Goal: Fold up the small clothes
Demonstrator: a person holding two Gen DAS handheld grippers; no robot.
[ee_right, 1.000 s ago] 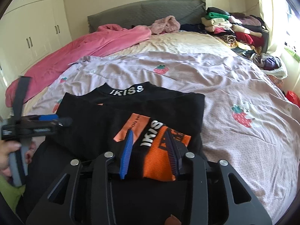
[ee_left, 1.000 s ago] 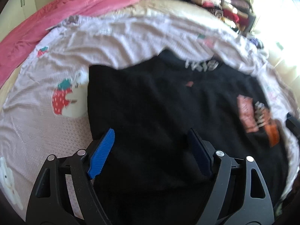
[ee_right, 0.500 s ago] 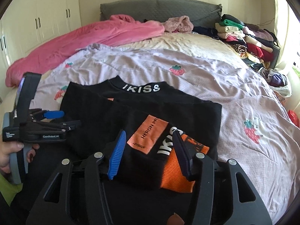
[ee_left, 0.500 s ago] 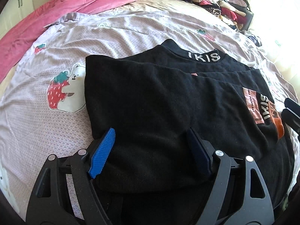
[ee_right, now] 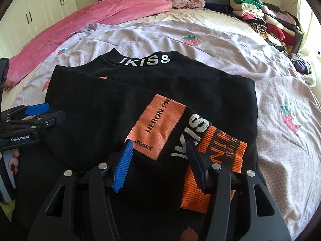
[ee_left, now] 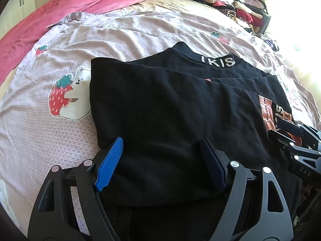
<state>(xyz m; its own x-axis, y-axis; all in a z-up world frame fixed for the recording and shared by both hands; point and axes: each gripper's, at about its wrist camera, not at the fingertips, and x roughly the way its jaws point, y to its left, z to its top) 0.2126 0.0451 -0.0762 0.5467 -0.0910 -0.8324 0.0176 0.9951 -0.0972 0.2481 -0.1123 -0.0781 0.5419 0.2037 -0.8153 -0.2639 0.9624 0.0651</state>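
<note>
A black sweater [ee_left: 170,104] with a white "IKISS" collar [ee_right: 146,59] lies folded on the bed, sleeves laid across its body. An orange patch [ee_right: 158,124] and an orange cuff [ee_right: 216,160] show on the right sleeve. My left gripper [ee_left: 160,160] is open, its fingers straddling the near left fold of the sweater. My right gripper [ee_right: 158,162] is open over the near edge of the sleeve by the orange patch. The left gripper also shows in the right wrist view [ee_right: 38,114], and the right gripper in the left wrist view [ee_left: 293,134].
The lilac strawberry-print bedsheet [ee_left: 60,120] lies under the sweater. A pink blanket [ee_right: 90,18] lies at the far left. A stack of folded clothes [ee_right: 266,20] stands at the far right. White wardrobes [ee_right: 36,10] stand beyond the left side.
Both grippers have moved forward and lower over the sweater. The right gripper's jaws have spread wider off the sleeve. The sweater lies flatter.
</note>
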